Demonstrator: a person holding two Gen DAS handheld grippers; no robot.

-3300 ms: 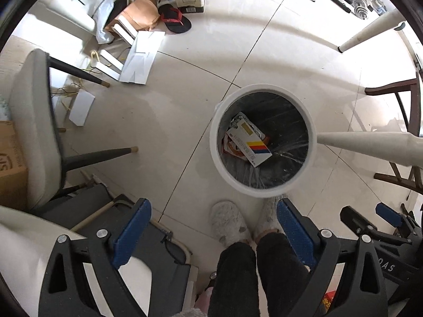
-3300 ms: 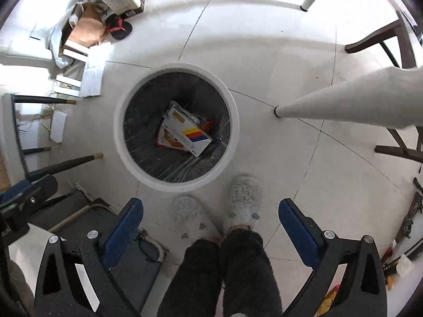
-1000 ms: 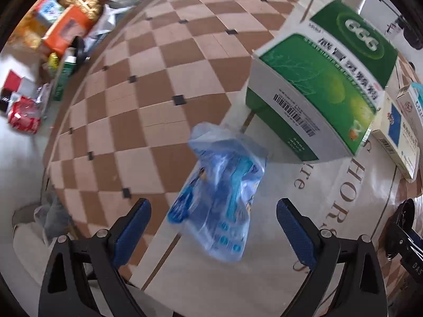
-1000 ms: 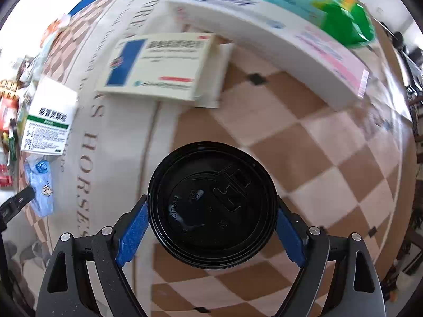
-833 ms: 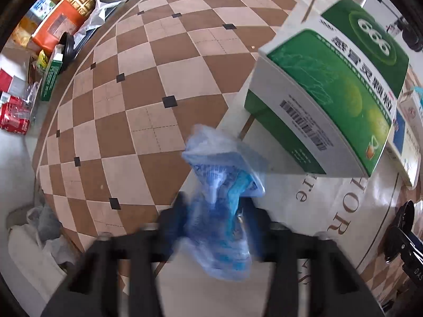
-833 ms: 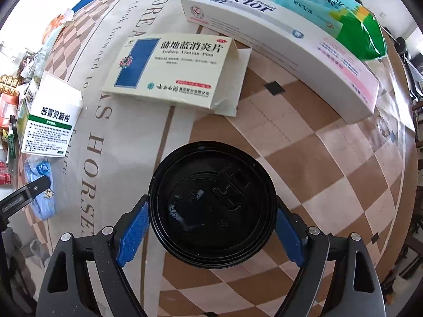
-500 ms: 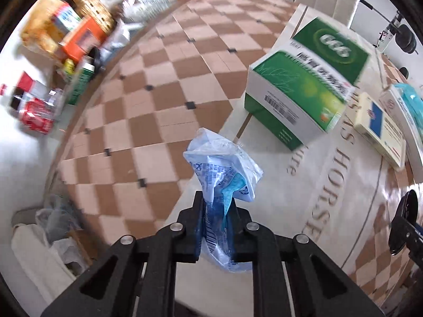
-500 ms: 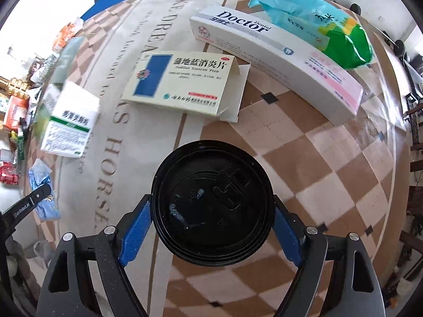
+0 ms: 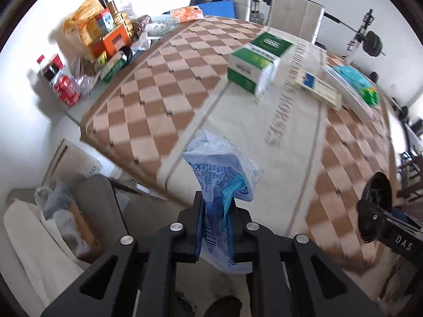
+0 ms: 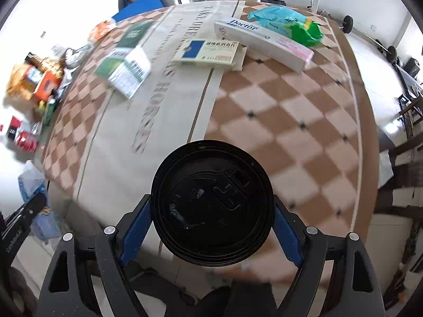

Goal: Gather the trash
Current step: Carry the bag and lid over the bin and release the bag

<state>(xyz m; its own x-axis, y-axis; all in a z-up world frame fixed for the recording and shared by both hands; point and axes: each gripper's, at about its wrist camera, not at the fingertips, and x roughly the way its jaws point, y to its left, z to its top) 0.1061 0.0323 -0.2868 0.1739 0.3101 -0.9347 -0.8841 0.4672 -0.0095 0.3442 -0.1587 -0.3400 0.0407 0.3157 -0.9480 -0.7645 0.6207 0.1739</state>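
Observation:
My left gripper [image 9: 215, 227] is shut on a crumpled blue and white plastic wrapper [image 9: 222, 174] and holds it off the near edge of the checkered table [image 9: 164, 100]. My right gripper [image 10: 211, 224] is shut on a black round cup lid [image 10: 211, 206], held above the table's near edge [image 10: 290, 137]. The lid and right gripper also show at the right in the left wrist view [image 9: 375, 208]. The wrapper shows at the far left in the right wrist view [image 10: 31, 185].
On the table lie a green and white box [image 9: 256, 68], a blue and cream medicine box [image 10: 208, 51], a long white Doctor box [image 10: 261, 45] and a teal and green bag [image 10: 288, 25]. Snacks and cans [image 9: 92, 42] crowd the far left. A chair [image 9: 92, 200] stands below.
My left gripper closed on the wrapper about 0.8 s ago and lifted it back off the table. Both grippers have pulled up and away from the table, the right still holding the lid.

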